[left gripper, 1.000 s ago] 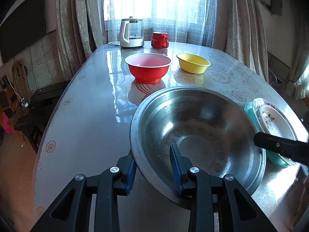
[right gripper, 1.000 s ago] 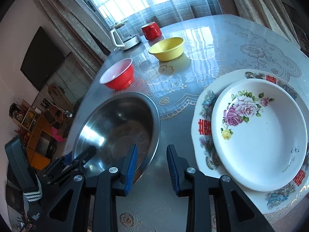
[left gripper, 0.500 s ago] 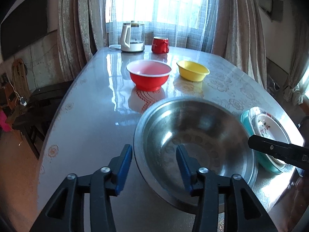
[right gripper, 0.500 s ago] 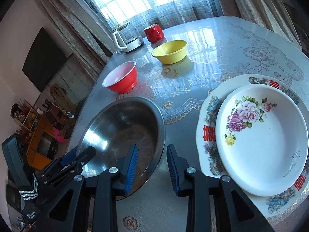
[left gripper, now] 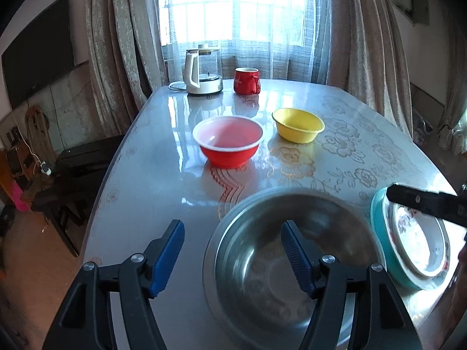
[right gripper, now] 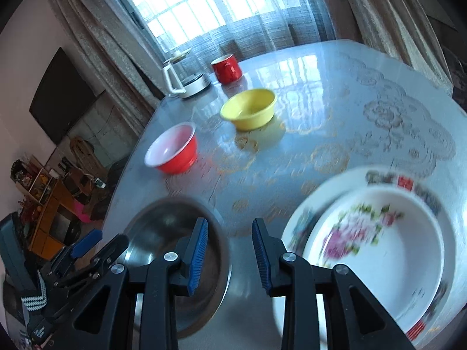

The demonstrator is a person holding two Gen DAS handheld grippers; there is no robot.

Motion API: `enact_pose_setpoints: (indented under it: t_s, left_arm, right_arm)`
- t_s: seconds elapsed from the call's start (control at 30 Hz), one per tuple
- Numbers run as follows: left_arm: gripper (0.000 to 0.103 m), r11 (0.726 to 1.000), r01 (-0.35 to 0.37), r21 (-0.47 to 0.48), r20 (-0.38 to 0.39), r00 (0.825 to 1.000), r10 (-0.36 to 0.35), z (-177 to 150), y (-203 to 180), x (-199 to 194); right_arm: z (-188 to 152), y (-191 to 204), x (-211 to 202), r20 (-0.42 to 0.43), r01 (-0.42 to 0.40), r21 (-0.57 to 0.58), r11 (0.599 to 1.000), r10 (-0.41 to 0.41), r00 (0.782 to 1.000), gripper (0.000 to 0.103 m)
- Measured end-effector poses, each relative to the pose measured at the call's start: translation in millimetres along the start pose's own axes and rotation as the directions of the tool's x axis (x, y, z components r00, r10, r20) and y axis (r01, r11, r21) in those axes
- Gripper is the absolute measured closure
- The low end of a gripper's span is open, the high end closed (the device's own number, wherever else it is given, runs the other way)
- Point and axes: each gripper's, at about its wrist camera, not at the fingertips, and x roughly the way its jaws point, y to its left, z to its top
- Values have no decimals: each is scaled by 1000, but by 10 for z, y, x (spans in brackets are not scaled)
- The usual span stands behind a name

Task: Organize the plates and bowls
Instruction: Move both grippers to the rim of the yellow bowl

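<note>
Shiny table (left gripper: 151,175) by a bright window. Left claw (left gripper: 233,258) had just been opening wide & gripped nothing; steel bowl (left gripper: 262,262) sat low in frame, rim between its pads but not touched. Prob. light, stiff, slippery: grab the thin rim. Right claw (right gripper: 230,252) was partly open, empty. Flower plates (right gripper: 379,250) lower right: breakable.

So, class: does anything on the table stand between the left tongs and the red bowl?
Nothing visible does. The left tongs, open, hang over the near rim of the steel basin; beyond its far rim only bare table lies before the red bowl. The yellow bowl sits off to the right.
</note>
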Motion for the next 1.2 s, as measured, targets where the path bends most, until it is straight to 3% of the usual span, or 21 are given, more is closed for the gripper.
enact_pose_setpoints:
  t_s: [0.37,0.63,0.97,1.13,1.2]
  left_arm:
    - [27,1000,3,25,-14,1000,-2,486,-224,233]
    - [25,999,41,17,-31,999,-41,877,-360,507]
    - [25,1000,28,4,-52,998,-27,1390,-495,1011]
    - [25,999,36,-21,-65,997,-37,1549,-527,1242]
    - [25,999,37,-17,-69,997,-38,1581,-549,1318]
  right_arm:
    - [572,-231,227,15,42,7,999,-42,999,67]
    - [968,-453,604,-31,49,60,997,-47,998,64]
    - [1417,-732,1326,-116,31,192,981,-8,993,64]
    - [1532,-840,1636,-148,-4,293,956,49,988,64]
    - [1555,-846,1718,-157,19,292,956,28,987,64]
